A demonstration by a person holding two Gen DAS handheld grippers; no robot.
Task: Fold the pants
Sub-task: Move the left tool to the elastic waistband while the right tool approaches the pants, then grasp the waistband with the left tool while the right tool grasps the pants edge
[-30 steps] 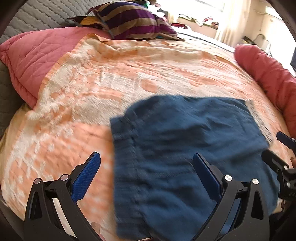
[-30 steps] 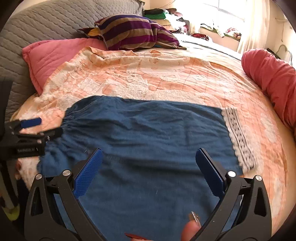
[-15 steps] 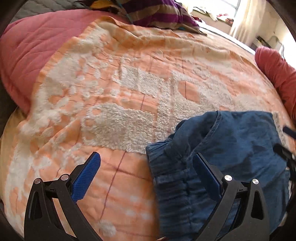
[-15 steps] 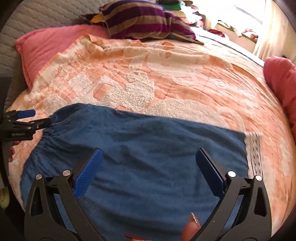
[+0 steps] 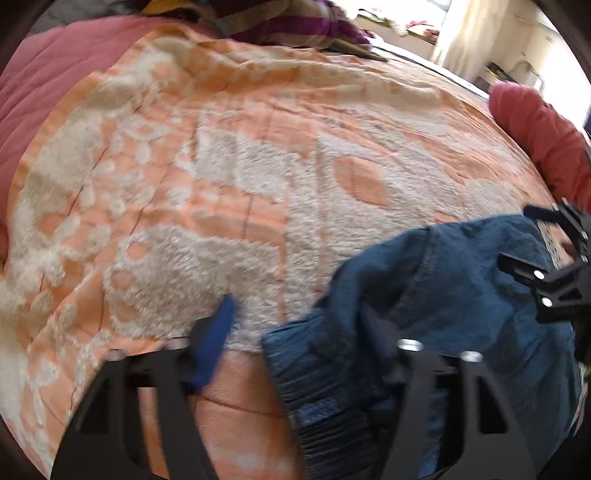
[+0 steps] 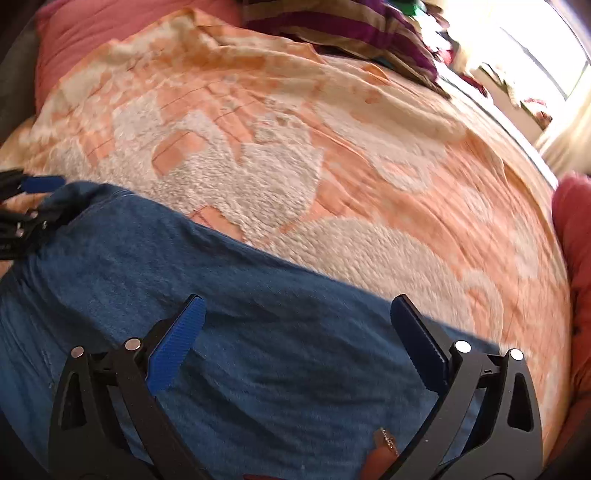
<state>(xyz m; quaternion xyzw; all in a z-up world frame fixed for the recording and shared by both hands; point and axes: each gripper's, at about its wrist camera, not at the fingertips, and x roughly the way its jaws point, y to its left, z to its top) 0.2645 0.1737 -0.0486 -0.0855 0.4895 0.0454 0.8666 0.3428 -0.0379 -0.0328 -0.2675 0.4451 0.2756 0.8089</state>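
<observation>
Fingers (image 6: pixel 173 347) flank blue pants (image 6: pixel 258 332); striped pillow (image 6: pixel 332 26) beyond.

pants (image 6: pixel 258 350) lie on the blanket (image 6: pixel 332 177), pillows (image 6: pixel 332 26) behind.

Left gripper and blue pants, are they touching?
Touching. Left wrist view shows pants bunched against one finger of the left gripper; its jaws have just been closing.

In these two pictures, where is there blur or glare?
Left wrist view: the left gripper is smeared by motion blur, its jaws just closing at the blue pants. Right wrist view: the window is washed out by glare; the right gripper looks sharp.
</observation>
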